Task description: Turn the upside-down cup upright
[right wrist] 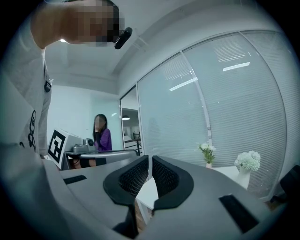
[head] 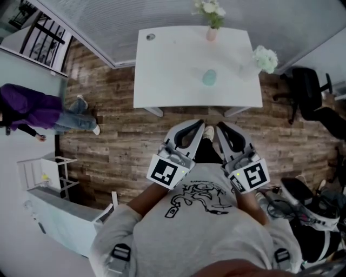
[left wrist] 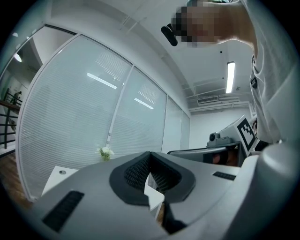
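Matt plastic left claw (left wrist: 149, 154), wood floor (head: 124, 146)

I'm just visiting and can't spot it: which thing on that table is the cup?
Find the white table by the glass wall. Near its middle stands the cup, alone. It is low, rounded and pale green, while the pink vase and white vase nearer the wall hold flowers.

The person holds both grippers side by side, close in front of the body. The left gripper (head: 200, 125) points forward, about level, with its jaws closed together and nothing between them. The right gripper (head: 220, 127) is the same, closed and empty. The left forearm (head: 142, 200) and right forearm (head: 252, 204) stay bent near the body.
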Motion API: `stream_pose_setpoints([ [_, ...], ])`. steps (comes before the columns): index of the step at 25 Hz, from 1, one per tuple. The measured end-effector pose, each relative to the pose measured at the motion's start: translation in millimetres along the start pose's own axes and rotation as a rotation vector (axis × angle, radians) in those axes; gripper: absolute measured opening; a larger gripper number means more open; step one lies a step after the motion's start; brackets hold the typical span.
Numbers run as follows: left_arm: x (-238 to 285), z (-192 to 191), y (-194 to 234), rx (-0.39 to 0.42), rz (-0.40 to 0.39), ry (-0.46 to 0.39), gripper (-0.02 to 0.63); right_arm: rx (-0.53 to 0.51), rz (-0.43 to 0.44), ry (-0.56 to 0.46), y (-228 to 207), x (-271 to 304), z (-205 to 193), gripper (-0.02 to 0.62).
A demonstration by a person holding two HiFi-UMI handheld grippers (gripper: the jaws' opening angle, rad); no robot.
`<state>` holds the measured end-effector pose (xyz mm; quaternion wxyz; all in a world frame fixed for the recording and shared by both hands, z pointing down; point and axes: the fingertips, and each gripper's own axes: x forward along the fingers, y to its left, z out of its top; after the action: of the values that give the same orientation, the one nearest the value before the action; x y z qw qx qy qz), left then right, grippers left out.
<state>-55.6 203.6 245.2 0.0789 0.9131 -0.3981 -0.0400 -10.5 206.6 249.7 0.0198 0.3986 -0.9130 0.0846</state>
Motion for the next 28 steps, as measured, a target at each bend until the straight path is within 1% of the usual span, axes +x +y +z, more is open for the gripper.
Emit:
stream_pose_setpoints([
  [8, 18.1, -7.2, 10.4, 0.0, 0.007, 0.01, 0.003, -0.009, 0.002, -0.009, -17.5, 10.3, -1.7, 0.048],
  [17, 77.3, -12.0, 20.5, -0.003, 0.013, 0.03, 0.003, 0.0, 0.015, 0.007, -75.1, 25.0, 1.1, 0.048],
  [28, 133.6, -7.4, 39.6, 0.005, 0.048, 0.02, 0.003, -0.005, 0.055, 0.0, -130.3, 50.4, 12.7, 0.048],
])
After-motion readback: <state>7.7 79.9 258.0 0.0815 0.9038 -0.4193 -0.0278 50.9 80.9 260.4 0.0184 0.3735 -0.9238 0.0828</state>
